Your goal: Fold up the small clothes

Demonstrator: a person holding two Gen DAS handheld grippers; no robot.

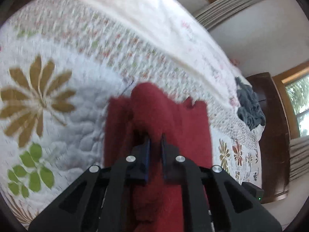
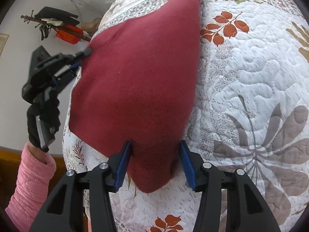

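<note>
Red knit garment (image 2: 135, 81), probably a small sweater or similar, lies on a quilted floral bedspread (image 2: 251, 77) near the bed's edge, spread into a rough tapering shape with a ribbed hem or cuff at the far tip. Right gripper (image 2: 155, 164) sits at the garment's near corner with its blue-padded fingers (image 2: 123, 166) wide apart, the corner lying between them but not pinched. Left gripper (image 1: 154, 145) has its fingers drawn nearly together on a raised ridge of the red fabric; in the right wrist view the same tool shows at the garment's far left edge, tips touching the cloth, held by a gloved hand (image 2: 43, 116) with a pink sleeve (image 2: 29, 189) below it. Left wrist view is motion-blurred, so the fineness of that grip is hard to read, but cloth bulges up between and beyond the pads, so I take it as clamped. Judged progress: early to middle. The piece is laid out and one edge is gripped, yet no clean fold line or stacked layer is plain to see; the near corner is not yet taken, and the fold across, then squaring, appear to be left. A dark grey crumpled garment (image 1: 249, 104) waits further along the bed near the dark wooden footboard (image 1: 270, 135), unfolded, so more pieces likely remain. No basket, bin or drawer shows in either view. Curtains (image 1: 231, 3) and a window frame lie beyond the bed.
</note>
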